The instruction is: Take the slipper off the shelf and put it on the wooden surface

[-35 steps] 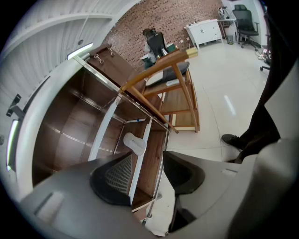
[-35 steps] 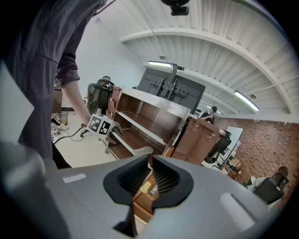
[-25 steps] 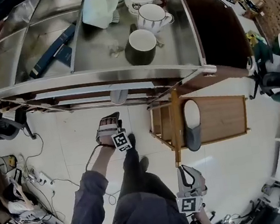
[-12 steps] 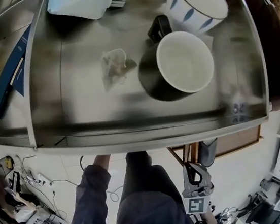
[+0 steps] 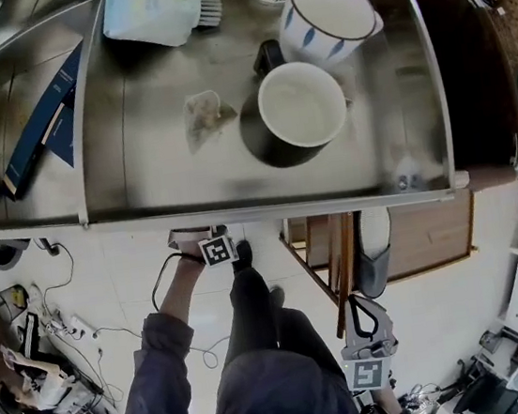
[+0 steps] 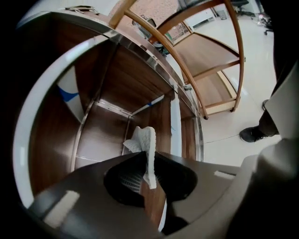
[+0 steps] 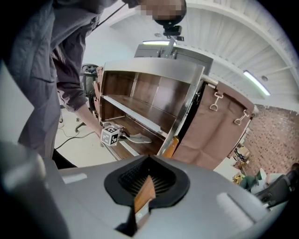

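Note:
A white-soled slipper [image 6: 148,149] lies on a wooden shelf inside the cabinet. My left gripper [image 6: 150,181] is shut on its thin edge. The right gripper view shows this from the side: that slipper [image 7: 138,138] lies flat on the lower shelf with the left gripper [image 7: 124,136] at its heel end. In the head view only the left gripper's marker cube [image 5: 217,250] shows; its jaws and the slipper are hidden under the steel cabinet top [image 5: 240,204]. My right gripper [image 5: 360,311] hangs low beside the wooden stand [image 5: 428,236], shut and holding nothing.
A grey slipper [image 5: 375,266] lies on the wooden stand. On the cabinet top stand a dark mug [image 5: 301,106], a white mug [image 5: 328,12], a book [image 5: 40,126] and a crumpled tissue [image 5: 204,114]. Cables [image 5: 76,329] trail over the pale floor at the left.
My left gripper has gone from in front of the cabinet in under its top and closed on the slipper. The head camera has moved closer over the cabinet. The right gripper has hardly moved.

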Motion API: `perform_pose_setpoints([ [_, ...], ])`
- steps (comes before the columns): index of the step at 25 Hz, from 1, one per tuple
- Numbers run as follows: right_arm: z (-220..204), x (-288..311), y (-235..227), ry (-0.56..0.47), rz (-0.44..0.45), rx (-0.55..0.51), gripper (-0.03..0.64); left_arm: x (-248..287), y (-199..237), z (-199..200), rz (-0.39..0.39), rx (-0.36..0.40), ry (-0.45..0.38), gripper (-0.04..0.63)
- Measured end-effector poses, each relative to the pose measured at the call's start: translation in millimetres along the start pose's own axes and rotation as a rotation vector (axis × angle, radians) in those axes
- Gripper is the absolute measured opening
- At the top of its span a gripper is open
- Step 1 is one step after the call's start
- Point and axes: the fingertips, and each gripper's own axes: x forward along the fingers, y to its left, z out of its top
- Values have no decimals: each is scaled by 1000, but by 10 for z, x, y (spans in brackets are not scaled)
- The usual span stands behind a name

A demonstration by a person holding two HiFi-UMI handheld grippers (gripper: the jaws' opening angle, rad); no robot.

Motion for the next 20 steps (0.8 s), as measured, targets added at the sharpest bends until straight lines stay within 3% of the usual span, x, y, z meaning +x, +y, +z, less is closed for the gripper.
perform_pose_setpoints([
  [6,-44,-671,-160,-73,-28,7,2,-1024,142,147,56,-59,17,61],
  [11,-481,-1296,-350,-160,-59,30,2,-2206,22,488,110,-124,58,63],
  [20,-1631,-2846,-962,-318,-49,-31,2,-4398,-439,2232,258,-180,88,64],
])
